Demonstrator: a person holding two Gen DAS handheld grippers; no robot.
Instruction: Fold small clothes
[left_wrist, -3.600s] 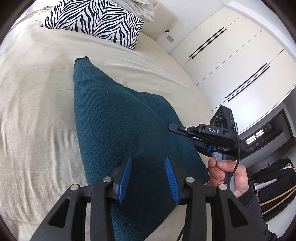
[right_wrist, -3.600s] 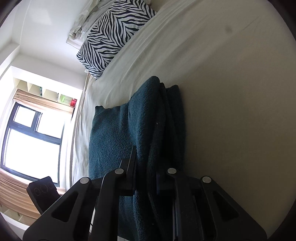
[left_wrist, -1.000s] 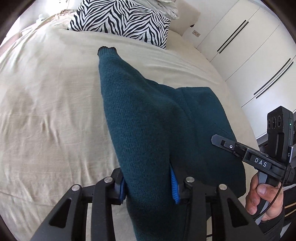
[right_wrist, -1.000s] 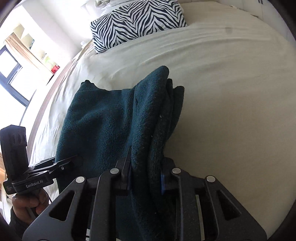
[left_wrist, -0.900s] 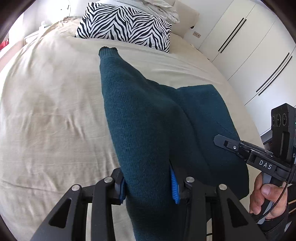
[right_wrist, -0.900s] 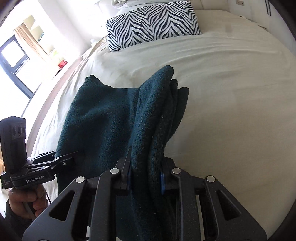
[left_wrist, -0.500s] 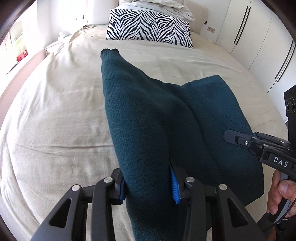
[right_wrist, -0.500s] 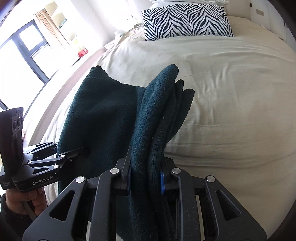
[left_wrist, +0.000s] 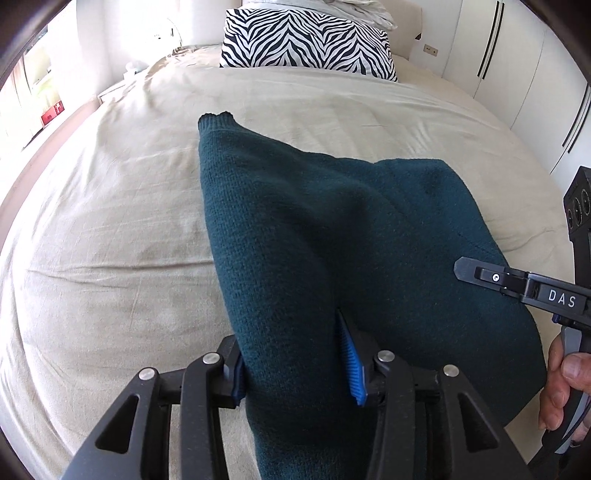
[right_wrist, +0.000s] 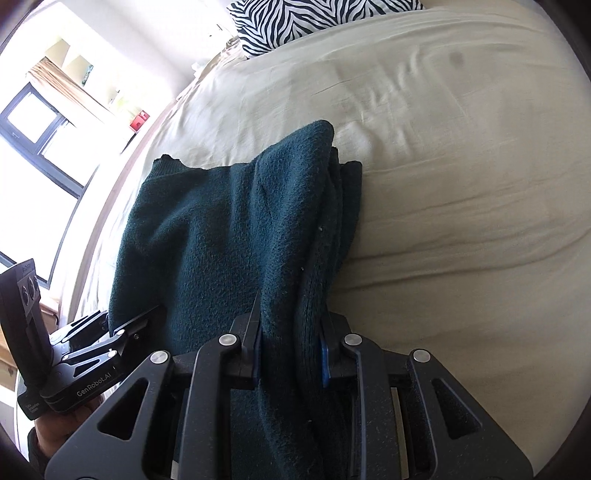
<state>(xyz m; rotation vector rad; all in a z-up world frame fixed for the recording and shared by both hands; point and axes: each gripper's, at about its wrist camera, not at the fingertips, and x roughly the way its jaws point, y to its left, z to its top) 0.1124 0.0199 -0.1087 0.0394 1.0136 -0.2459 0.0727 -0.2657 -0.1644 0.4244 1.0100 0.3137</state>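
Note:
A dark teal knit sweater (left_wrist: 332, 229) lies partly folded on the beige bed (left_wrist: 110, 221). My left gripper (left_wrist: 295, 365) is shut on a bunched near edge of the sweater, which drapes over its left blue pad. My right gripper (right_wrist: 291, 354) is shut on a thick folded stack of the same sweater (right_wrist: 229, 229) at its right edge. The right gripper also shows at the right of the left wrist view (left_wrist: 517, 284). The left gripper shows at the lower left of the right wrist view (right_wrist: 107, 339).
A zebra-print pillow (left_wrist: 306, 40) lies at the head of the bed. White wardrobe doors (left_wrist: 535, 74) stand to the right. A window (right_wrist: 33, 125) and a wooden bed edge are on the left side.
The left gripper has closed on the sweater's near edge since 3.6 s ago. Both grippers have swung around with the sweater held; the right view has tilted in the last half second.

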